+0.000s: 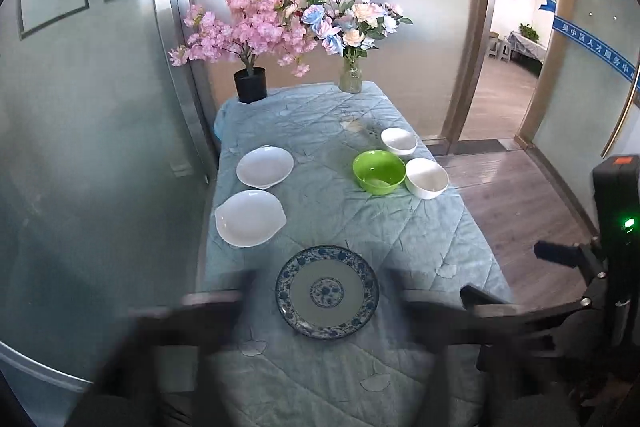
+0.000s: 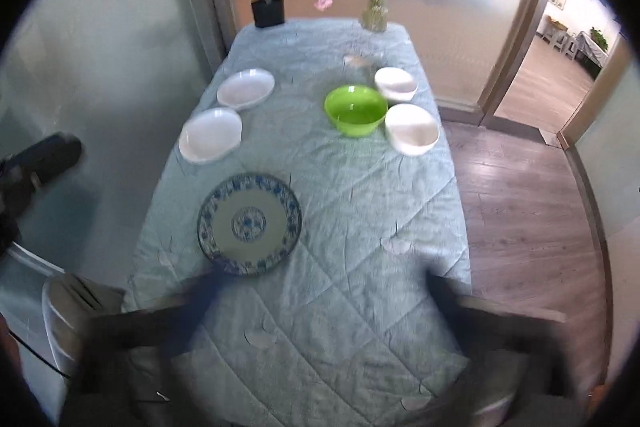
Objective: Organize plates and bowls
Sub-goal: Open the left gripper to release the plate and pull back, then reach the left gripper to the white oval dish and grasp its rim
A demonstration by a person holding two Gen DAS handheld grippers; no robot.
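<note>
A blue-patterned plate lies near the front of the table. Two white plates lie along the left side; in the right wrist view they show too. A green bowl sits at the right between two white bowls; these also show in the right wrist view. My left gripper is open and empty, its fingers on either side of the patterned plate, above it. My right gripper is open and empty over the cloth, right of that plate.
The table has a light blue quilted cloth. A black pot of pink blossoms and a glass vase of flowers stand at the far edge. Glass walls are left and behind; wood floor and a doorway are right.
</note>
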